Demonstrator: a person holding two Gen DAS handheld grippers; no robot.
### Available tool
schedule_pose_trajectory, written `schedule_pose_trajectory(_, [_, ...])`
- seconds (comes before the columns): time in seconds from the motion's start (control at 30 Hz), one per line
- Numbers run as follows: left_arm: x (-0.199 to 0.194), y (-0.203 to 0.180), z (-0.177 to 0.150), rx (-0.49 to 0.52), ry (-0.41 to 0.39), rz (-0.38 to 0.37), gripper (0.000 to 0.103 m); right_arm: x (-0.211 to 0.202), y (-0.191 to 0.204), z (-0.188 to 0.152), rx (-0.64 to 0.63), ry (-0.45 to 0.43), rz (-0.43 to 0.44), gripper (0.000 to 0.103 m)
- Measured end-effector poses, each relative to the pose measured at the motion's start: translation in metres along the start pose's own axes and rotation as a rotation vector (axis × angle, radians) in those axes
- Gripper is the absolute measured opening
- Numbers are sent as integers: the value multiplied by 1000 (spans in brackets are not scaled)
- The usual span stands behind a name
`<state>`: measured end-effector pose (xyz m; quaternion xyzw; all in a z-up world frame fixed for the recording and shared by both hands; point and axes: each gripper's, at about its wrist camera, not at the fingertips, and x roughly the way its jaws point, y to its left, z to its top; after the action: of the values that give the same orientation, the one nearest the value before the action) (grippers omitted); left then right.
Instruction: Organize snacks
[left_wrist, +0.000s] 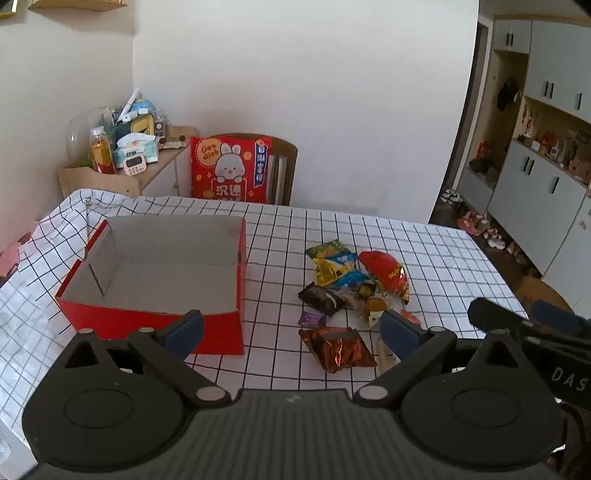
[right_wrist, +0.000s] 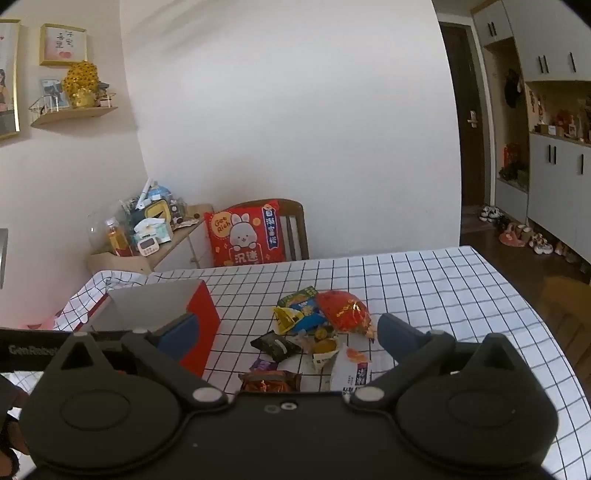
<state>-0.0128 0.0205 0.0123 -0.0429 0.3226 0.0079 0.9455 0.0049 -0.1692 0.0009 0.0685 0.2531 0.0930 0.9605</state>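
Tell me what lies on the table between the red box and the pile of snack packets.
Nothing: between the red box and the snack packets only bare checked tablecloth shows. The left wrist view shows it best.

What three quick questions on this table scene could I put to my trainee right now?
1. True or false: the red box already holds snacks.
2. Which side of the box is the snack pile on in the left wrist view: A left, B right, C behind?
3. Fill in: both grippers' fingers stand ____, holding nothing.

Key: 1 false, it is empty. 2 B. 3 open; left gripper, right gripper.
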Motion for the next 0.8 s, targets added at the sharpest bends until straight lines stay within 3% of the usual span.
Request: schedule_pose_trajectory(0.8, [-9, 0, 1, -1, 0, -17, 102, -8, 8, -1, -20, -7, -11, 103])
